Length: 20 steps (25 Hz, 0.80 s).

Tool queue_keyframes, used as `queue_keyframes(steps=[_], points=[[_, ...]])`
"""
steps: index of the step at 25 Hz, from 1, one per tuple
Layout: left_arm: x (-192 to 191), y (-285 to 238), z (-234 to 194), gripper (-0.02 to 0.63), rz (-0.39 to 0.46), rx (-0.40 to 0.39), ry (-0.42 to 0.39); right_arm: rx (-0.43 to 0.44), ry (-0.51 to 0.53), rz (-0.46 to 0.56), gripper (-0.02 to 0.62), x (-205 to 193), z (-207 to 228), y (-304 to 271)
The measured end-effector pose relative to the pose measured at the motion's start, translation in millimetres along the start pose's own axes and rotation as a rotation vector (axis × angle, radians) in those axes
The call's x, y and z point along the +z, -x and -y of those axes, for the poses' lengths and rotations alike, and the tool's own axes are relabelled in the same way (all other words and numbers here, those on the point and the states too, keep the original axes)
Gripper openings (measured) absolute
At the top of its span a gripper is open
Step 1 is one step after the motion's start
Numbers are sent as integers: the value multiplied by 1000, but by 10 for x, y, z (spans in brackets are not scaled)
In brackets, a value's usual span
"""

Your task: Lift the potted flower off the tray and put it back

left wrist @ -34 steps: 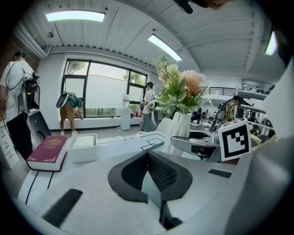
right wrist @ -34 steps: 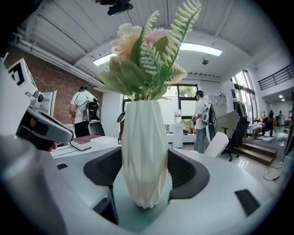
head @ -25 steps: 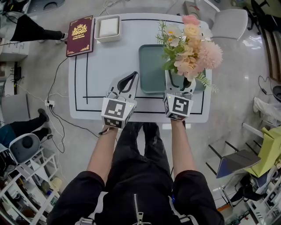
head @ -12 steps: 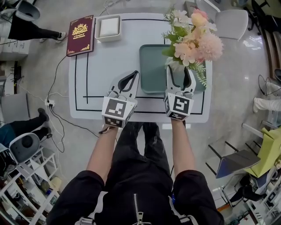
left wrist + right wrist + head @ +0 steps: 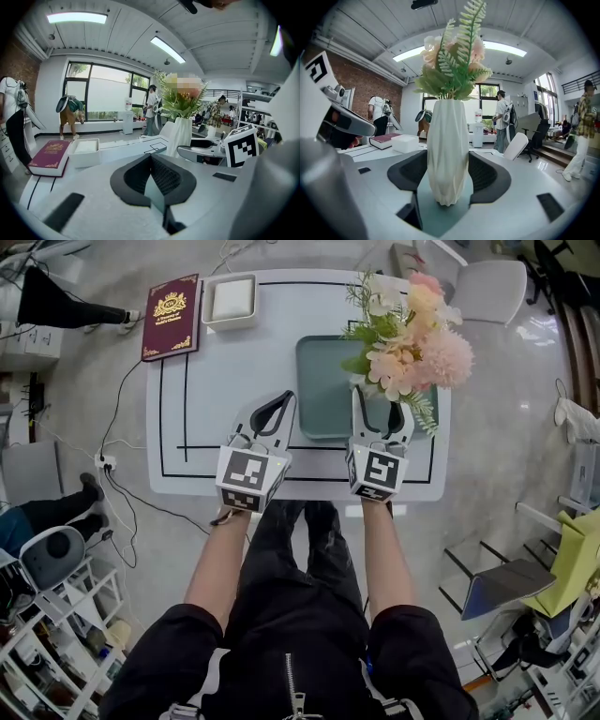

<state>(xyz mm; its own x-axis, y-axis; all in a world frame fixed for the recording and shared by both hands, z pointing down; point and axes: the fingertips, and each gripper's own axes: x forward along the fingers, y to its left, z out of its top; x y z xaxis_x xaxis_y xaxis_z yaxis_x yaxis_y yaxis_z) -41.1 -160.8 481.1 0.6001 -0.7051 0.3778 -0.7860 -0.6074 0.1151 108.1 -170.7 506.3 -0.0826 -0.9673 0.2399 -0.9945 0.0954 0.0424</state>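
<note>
The potted flower is a white ribbed vase (image 5: 447,150) with pink and cream blooms and green fern (image 5: 412,334). It stands upright at the right end of the teal tray (image 5: 319,381). My right gripper (image 5: 381,401) is shut on the vase, its dark pads (image 5: 490,176) against both sides of the vase's body. The vase's foot is at or just over the tray (image 5: 440,218); I cannot tell if it touches. My left gripper (image 5: 284,399) hovers left of the tray near the table's front, shut with nothing held, its tips (image 5: 151,158) meeting.
A white table (image 5: 216,381) with black lines carries a dark red book (image 5: 171,315) and a white box (image 5: 231,298) at its far left. A white chair (image 5: 487,287) stands beyond the far right corner. Cables lie on the floor at left.
The bouquet has shifted toward the far side of the table and leans differently. The right jaws have drawn in on the vase. The left gripper has stayed put.
</note>
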Motion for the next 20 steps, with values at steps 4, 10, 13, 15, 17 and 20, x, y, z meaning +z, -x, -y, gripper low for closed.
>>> queue_keyframes(steps=[4,10,13,15,17,20], points=[[1,14,15,3,4,0,0,2,0,-1,273,-10,-11,36],[15,14,13,3,6,-1,2,3,1,11,273,-15,-35,80],[13,4,16,3,6,-1,1,16,-14,12,273,-47,-48,86],[2,-4,20,3,6,-4,-5,24,-18,4,274,-92,-58,98],[-24,-9,9,3,9,-5,-16,28,-16,-4,275,-141,-75,119],[-57,-22,-16,3,10,-2,-15,24,-19,-10,274,-189,-84,179]])
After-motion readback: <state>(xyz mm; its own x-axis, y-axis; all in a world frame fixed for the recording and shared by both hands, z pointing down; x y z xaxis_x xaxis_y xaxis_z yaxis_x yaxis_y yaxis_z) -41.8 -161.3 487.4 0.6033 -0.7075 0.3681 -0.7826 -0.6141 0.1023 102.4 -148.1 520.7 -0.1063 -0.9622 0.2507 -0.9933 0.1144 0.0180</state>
